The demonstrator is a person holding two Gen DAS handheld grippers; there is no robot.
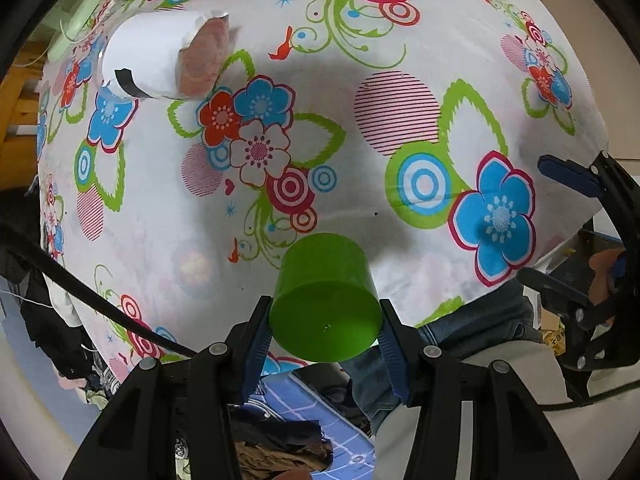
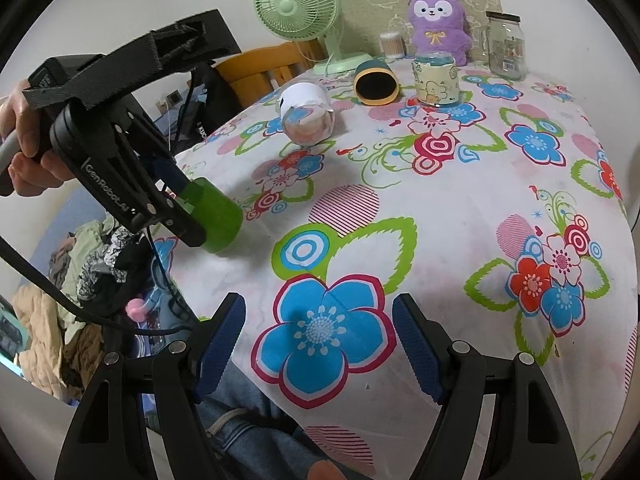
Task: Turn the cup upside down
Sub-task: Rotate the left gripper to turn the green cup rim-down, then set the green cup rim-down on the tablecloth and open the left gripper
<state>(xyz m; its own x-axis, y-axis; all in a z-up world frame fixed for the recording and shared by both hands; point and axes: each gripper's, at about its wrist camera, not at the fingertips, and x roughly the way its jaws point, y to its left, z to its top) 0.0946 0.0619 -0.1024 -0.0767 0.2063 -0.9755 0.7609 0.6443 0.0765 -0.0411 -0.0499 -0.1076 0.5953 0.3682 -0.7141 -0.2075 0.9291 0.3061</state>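
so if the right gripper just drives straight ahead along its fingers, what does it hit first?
Most likely the floral tablecloth: the right gripper is open, holds nothing, and points at bare cloth over the blue flower. No object sits between its fingers; the cups lie further back, though depth is hard to judge.

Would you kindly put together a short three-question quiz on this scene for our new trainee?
1. True or false: the left gripper is shut on the green plastic cup.
2. Which item stands upright on the floral tablecloth?
A. the white paper-wrapped jar
B. the teal cylinder with a yellow rim
C. the clear glass jar with a black lid
3. Fill in: the right gripper is ____ and holds nothing.

Key: 1 true; 2 C; 3 open.
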